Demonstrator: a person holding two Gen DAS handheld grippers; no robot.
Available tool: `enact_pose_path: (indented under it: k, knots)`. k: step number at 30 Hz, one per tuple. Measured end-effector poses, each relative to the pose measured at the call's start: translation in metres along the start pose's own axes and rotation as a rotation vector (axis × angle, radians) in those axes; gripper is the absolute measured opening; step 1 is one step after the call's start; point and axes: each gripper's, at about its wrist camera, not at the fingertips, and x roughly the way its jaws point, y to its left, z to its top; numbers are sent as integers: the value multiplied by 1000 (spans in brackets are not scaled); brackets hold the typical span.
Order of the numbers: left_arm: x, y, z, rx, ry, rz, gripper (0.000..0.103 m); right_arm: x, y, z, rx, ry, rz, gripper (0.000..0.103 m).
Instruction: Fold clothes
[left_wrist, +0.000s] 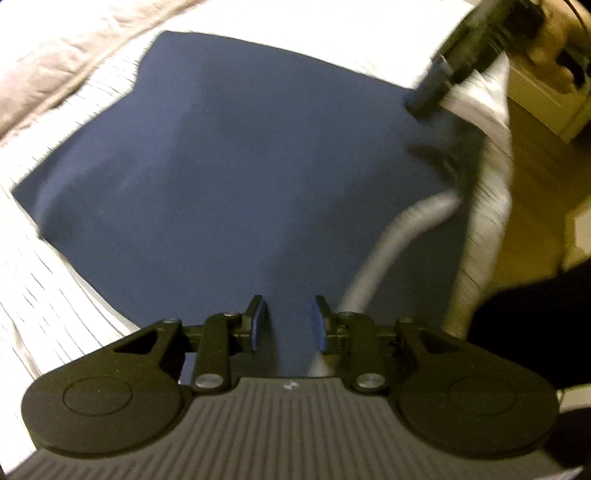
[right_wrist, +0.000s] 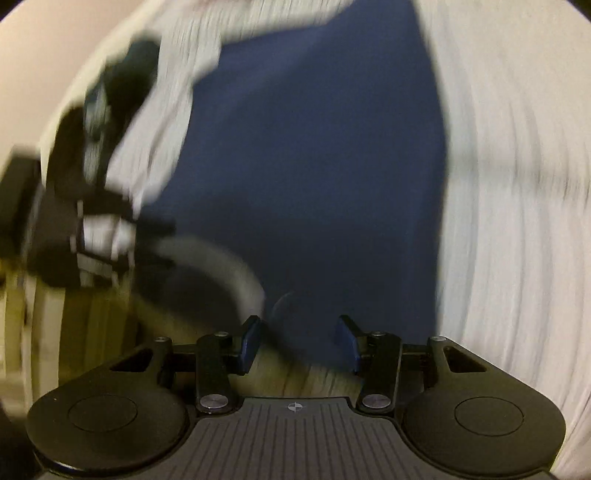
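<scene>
A navy blue garment (left_wrist: 229, 158) lies spread on a white striped bed sheet (left_wrist: 48, 295); it has a grey band (left_wrist: 391, 247) curving along its near right side. My left gripper (left_wrist: 288, 325) hangs over the garment's near part, jaws a little apart with blue cloth showing between them. My right gripper (left_wrist: 432, 88) shows blurred at the garment's far right corner. In the right wrist view the right gripper (right_wrist: 299, 343) is open over the garment's (right_wrist: 314, 177) near edge, and the left gripper (right_wrist: 92, 206) is a dark blur at the left.
A beige blanket (left_wrist: 55, 48) lies at the far left of the bed. The bed edge runs down the right, with a wooden floor (left_wrist: 539, 177) and a pale cabinet (left_wrist: 554, 103) beyond it. Both views are motion-blurred.
</scene>
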Motion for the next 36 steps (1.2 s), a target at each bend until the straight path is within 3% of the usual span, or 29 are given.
enact_pose_path:
  k: [5,12,19,28,32,36]
  knots:
    - [-14,-27,-30,44,64,-61,25,-22,4,-22,88,-30,-6,49]
    - [-31,-12,-28,17,46,-29,25,-43,-6,12,86,-155,-12,50]
    - [-31,38,8,-25,8,79,29,-30,-15,68,-38,-169,-22,50]
    - [-27,104,46,-121,-61,200,30,-8,-43,145,-47,-229,-43,50]
    - [-12,148,63,-146,-104,209,30,-8,-57,175,-10,-277,-58,49]
    - [26,188,65,-181,-77,176,31,-7,-72,205,28,-326,-73,50]
